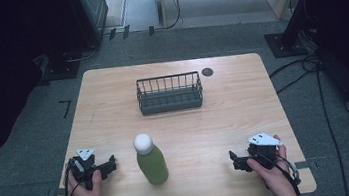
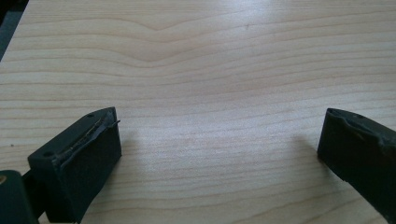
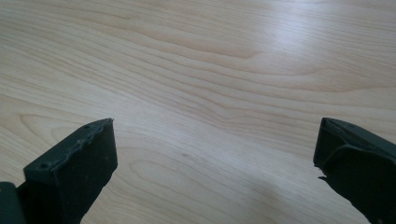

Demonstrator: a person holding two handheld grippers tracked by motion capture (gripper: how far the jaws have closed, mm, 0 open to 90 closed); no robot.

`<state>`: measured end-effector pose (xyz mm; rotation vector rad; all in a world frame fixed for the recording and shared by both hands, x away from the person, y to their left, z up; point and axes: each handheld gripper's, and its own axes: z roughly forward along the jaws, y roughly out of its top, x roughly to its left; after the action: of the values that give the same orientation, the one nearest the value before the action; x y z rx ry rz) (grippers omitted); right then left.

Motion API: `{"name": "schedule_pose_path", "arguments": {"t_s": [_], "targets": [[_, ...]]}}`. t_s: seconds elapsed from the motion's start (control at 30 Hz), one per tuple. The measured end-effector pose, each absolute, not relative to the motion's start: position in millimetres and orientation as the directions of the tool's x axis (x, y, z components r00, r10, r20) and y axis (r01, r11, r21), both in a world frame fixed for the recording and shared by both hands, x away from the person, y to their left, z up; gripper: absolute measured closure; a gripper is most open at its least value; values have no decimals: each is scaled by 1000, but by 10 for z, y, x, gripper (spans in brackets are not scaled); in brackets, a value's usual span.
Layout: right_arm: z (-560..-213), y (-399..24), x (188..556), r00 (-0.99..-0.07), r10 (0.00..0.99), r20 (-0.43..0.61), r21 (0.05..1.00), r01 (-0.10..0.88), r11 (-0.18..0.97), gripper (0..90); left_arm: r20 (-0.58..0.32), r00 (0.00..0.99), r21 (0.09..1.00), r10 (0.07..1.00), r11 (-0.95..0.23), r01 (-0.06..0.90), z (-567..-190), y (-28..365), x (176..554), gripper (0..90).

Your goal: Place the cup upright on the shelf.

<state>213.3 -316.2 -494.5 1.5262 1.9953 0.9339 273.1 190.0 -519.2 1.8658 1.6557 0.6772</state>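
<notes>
Work has not begun. The green bottle (image 1: 151, 160) stands upright at the table's (image 1: 245, 114) 6 o'clock, between the left gripper (image 1: 111, 162) and right gripper (image 1: 234, 160), both wide open and empty. The basket (image 1: 169, 93) at 12 o'clock holds nothing.

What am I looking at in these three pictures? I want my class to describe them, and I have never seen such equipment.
A person sits at a wooden table and holds a hand-operated gripper in each hand. The high view looks down from above: the left gripper and right gripper rest near the table's front edge, and both point inward. Between them stands a green bottle with a white cap. Farther back sits a dark wire basket. The other two pictures come from cameras on the grippers themselves, looking along their black jaws at bare wood. Both pairs of jaws stand wide open, and nothing is held.
</notes>
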Motion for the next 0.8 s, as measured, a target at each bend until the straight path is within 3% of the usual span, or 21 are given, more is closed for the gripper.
{"name": "schedule_pose_path", "arguments": {"t_s": [0.8], "targets": [[-4865,-2470,2223,-451,887,94,761,607,228,0,12,124,691,992,-97,717,-5191,1896,2731,0]]}}
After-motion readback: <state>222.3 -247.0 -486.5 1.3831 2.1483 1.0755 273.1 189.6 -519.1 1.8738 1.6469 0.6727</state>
